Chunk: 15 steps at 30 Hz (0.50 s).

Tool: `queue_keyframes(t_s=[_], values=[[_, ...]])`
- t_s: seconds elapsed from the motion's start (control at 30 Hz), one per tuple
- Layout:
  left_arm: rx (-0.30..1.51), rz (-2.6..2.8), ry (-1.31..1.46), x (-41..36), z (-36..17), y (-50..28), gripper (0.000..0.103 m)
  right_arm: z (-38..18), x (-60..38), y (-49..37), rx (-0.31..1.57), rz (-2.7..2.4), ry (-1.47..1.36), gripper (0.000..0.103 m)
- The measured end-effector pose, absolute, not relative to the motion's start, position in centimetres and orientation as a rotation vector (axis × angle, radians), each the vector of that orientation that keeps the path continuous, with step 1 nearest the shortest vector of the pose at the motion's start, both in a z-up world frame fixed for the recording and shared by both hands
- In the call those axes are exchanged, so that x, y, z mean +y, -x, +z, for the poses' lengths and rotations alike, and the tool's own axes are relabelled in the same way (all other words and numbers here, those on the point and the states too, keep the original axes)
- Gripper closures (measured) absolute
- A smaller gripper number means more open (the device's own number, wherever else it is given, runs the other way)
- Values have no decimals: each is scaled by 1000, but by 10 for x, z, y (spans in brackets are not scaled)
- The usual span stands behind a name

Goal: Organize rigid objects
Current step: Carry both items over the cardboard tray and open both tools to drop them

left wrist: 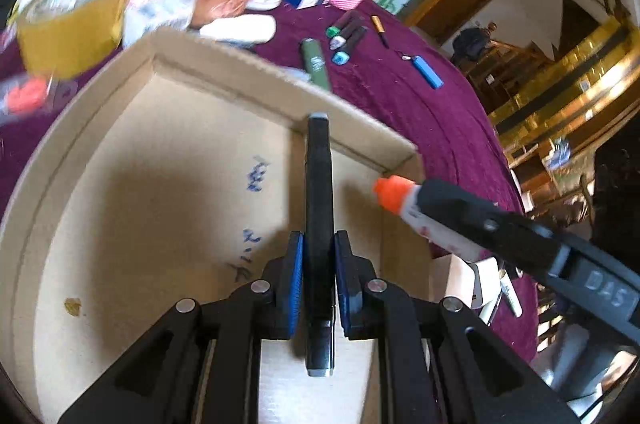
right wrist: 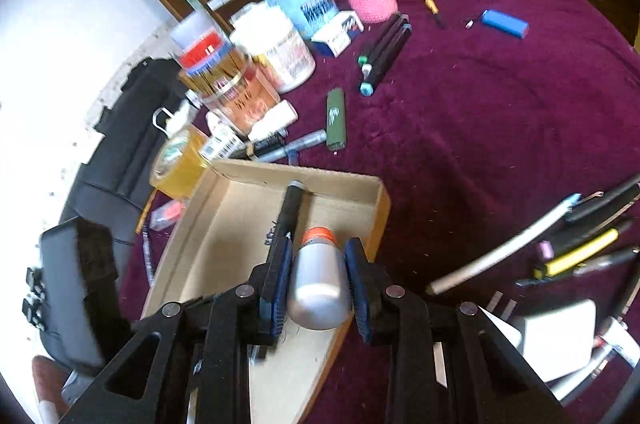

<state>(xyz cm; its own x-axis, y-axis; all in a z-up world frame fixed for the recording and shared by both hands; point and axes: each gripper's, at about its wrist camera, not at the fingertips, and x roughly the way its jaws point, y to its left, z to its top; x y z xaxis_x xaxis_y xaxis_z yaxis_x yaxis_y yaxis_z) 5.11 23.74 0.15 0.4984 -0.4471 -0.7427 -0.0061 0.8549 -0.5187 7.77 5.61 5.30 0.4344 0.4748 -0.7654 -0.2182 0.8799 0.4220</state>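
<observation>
Left gripper [left wrist: 319, 266] clamps a black pen [left wrist: 319, 208] lengthwise over the cardboard box [left wrist: 168, 160], tip near the far wall; right gripper [right wrist: 316, 276] clamps a silver bottle [right wrist: 318, 288] with orange cap just inside the box's right edge; box floor to the left lies bare; green lighter [right wrist: 336, 120] and markers [right wrist: 384, 54] lie beyond the far rim on purple cloth [right wrist: 480, 128].
</observation>
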Motion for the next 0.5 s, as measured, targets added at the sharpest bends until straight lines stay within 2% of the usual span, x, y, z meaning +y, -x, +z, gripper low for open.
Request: queue_keyframes(t_s=[0.1,0.2,0.27,0.33,0.43,0.5], values=[[1001,-284,565,247,-2,-46,89,43,66,-84,1043,425,-236,73],[982,-289,609,251,-5,-40,84,43,72,-86,1022,409,-196,70],[972,-301,629,251,-4,-38,76,43,74,-87,1021,421,-201,57],[957,-311,641,248,-3,-34,62,46,77,-86,1016,439,-203,50],[939,-317,637,242,1,-31,46,58,75,-74,964,414,-171,44],[929,-313,631,240,2,-27,41,71,67,-61,907,393,-143,39]])
